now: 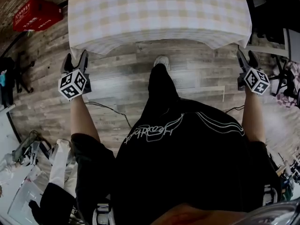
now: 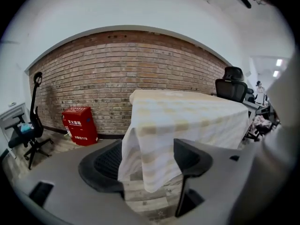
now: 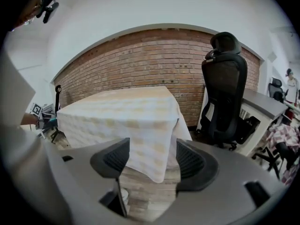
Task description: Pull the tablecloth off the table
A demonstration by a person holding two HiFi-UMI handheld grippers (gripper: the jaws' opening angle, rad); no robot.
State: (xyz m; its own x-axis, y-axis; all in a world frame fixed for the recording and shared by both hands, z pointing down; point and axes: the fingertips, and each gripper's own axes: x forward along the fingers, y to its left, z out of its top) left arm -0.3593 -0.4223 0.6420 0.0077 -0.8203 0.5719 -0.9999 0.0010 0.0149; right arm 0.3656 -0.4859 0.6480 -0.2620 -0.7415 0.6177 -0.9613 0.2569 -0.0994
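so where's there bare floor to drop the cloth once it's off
Bare wood floor lies between the hanging edge of the tablecloth and the person's shoe, from the left gripper across to the right gripper. Crowded: red box at far left, clutter at lower left, chair legs at right.

Free: bare plank floor (image 1: 122,78), frame centre, below the hanging tablecloth (image 1: 154,18).
Obstacles: red box (image 1: 35,14) upper left; office chair (image 3: 225,97) at right.

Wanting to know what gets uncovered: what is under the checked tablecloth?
The tablecloth covers the table completely, so its top and legs are hidden. Below the hanging hem only wooden floor shows.
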